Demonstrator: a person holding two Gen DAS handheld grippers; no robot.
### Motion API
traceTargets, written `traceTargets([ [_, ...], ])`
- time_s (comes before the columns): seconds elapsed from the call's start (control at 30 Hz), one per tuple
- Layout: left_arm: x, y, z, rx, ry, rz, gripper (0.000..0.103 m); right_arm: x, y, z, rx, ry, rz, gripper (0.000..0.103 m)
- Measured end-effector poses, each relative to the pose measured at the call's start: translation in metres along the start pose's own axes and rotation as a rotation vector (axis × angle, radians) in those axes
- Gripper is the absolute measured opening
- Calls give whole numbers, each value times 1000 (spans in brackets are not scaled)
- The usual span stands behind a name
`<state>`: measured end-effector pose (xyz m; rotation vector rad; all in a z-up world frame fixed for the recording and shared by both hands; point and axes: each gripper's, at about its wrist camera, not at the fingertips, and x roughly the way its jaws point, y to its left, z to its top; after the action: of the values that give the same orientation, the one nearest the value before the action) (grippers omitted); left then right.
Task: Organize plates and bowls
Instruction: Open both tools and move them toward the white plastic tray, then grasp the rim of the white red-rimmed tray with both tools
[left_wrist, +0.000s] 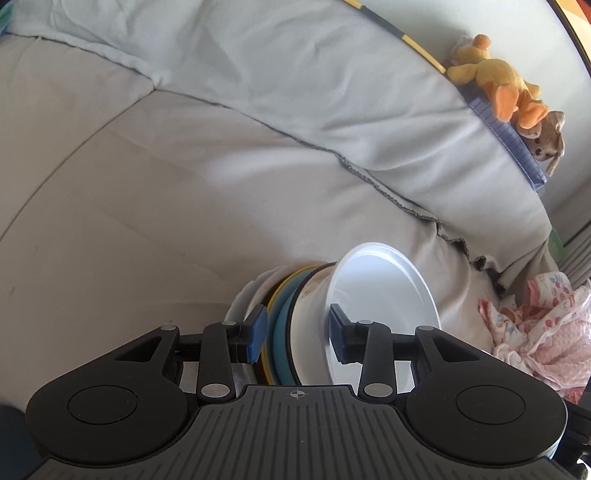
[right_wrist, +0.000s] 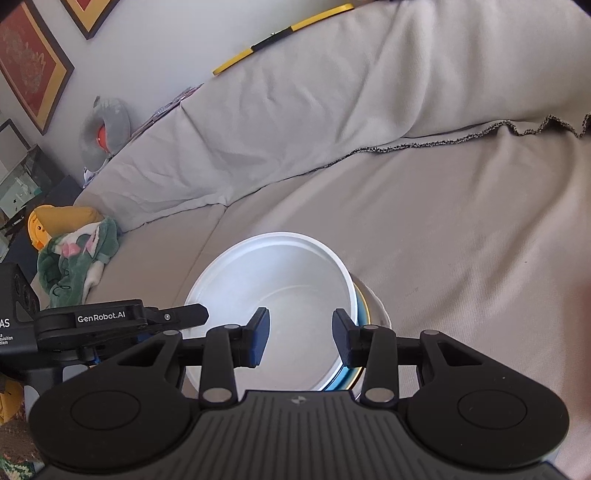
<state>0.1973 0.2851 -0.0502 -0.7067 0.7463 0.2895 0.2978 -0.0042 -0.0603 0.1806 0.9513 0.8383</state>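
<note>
A stack of dishes sits on a grey sofa seat (left_wrist: 129, 206). A white bowl (left_wrist: 384, 291) is on top, over a white dish with a dark rim (left_wrist: 308, 332), a blue plate (left_wrist: 281, 332) and a yellow-rimmed plate (left_wrist: 266, 354). My left gripper (left_wrist: 298, 334) straddles the stack's edge, one blue pad (left_wrist: 257, 332) outside the plates and one inside the bowl; whether it grips cannot be told. In the right wrist view the white bowl (right_wrist: 273, 295) lies below my right gripper (right_wrist: 300, 338), which is open, its pads over the bowl's near side. The left gripper (right_wrist: 122, 321) reaches in from the left.
Sofa back cushions (left_wrist: 295, 74) rise behind the seat. Plush toys (left_wrist: 498, 81) sit on the backrest and a pink cloth (left_wrist: 539, 332) lies at the right. In the right wrist view, a green cloth and yellow toy (right_wrist: 70, 251) lie at the seat's left end, with framed pictures (right_wrist: 33, 70) on the wall.
</note>
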Motion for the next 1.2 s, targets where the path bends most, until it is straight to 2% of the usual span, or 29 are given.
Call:
traceTargets([
  [0.17,4,4,0,-18,5,9,39,-6,-4,1,14,-34,-20,38],
  [0.3,3,6,-2,-34,9,1,39,-2,-8,2,37,-10,-3,39],
  [0.5,-19,-2,-3,-32,-66,-61,39,-5,-10,1,28,-12,-11,39],
  [0.6,-44,-23,-8,8,-167,-137,39,-25,-14,0,12,-62,-31,39],
  [0.7,-62,-62,-20,122,-240,-286,39,-61,-30,0,12,-119,-40,47],
  [0.77,-60,-96,-33,191,-244,-396,39,-91,-47,-1,-5,-166,-85,53],
  [0.83,-38,-131,-49,214,-155,-484,39,-120,-66,-2,-35,-203,-175,61],
  [0.9,2,-166,-69,201,-8,-512,39,-144,-91,-5,-33,-225,-288,66],
  [1.03,82,-219,-116,272,139,-430,39,-162,-148,-19,-40,-195,-605,69],
  [1.1,118,-238,-138,300,218,-418,39,-162,-173,-29,-49,-198,-732,70],
  [1.13,129,-245,-144,309,239,-415,39,-163,-187,-36,-34,-211,-761,70],
  [1.2,149,-259,-157,349,244,-382,39,-162,-207,-45,12,-233,-760,70],
])
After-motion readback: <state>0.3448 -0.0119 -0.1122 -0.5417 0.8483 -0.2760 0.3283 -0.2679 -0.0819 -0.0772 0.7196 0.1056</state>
